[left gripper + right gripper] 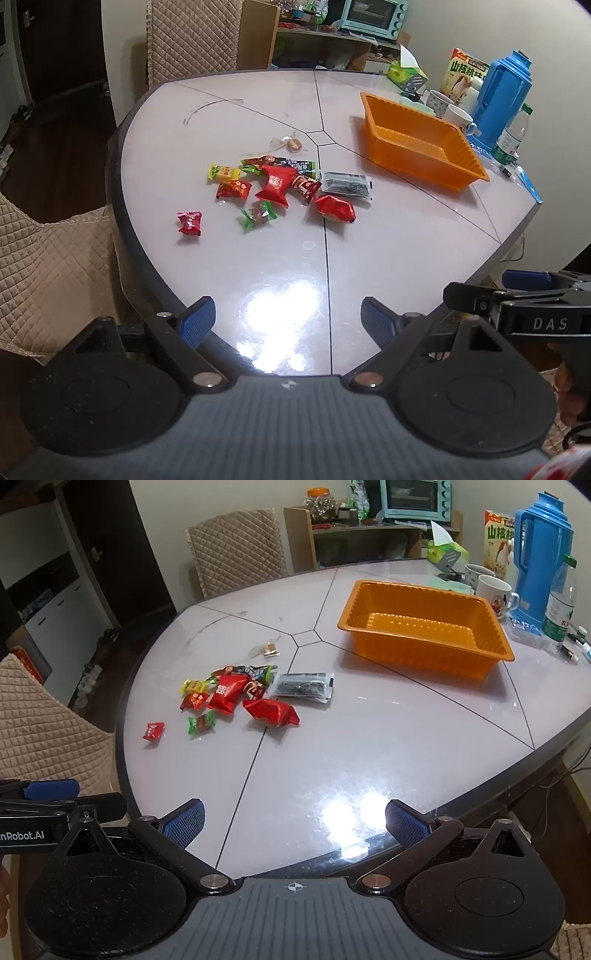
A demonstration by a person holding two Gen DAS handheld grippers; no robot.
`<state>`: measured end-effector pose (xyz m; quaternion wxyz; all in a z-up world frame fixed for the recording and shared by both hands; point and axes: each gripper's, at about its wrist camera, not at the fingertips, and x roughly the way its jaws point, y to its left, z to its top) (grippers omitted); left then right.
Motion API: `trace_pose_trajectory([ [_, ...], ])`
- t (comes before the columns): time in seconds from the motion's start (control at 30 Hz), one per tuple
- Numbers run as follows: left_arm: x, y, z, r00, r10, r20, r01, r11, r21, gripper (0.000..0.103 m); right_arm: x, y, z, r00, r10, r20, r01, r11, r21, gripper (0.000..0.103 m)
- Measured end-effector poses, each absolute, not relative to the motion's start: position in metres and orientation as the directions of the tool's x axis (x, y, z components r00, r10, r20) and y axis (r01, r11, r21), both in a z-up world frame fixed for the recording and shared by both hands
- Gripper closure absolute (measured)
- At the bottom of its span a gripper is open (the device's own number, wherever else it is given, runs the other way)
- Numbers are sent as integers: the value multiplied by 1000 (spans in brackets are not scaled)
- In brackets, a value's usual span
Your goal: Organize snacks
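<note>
Several wrapped snacks lie in a loose heap [275, 184] [236, 696] left of the table's middle: red, green and yellow packets, a silver-and-black packet [346, 185] [302, 686], and one red packet [189, 222] [153, 732] apart at the near left. An empty orange tray [424, 142] [424, 627] stands at the back right. My left gripper [288, 321] hangs open over the table's near edge, far short of the snacks. My right gripper [294, 823] is open too, nothing between its blue pads, beside the left one.
A blue thermos [541, 554], two mugs [493, 590], a water bottle [559, 603], a snack box and a tissue pack crowd the far right of the round table [369, 746]. Quilted chairs [236, 550] stand behind and at the left. A shelf with a toaster oven is beyond.
</note>
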<state>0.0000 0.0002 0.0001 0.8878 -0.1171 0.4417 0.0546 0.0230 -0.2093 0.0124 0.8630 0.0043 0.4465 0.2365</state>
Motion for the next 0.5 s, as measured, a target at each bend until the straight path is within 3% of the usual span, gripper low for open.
trace_pose_trajectory([
  [0.5, 0, 0, 0, 604, -3, -797, -199, 968, -155, 18, 25, -206, 10, 481, 421, -769, -414, 882, 224, 0],
])
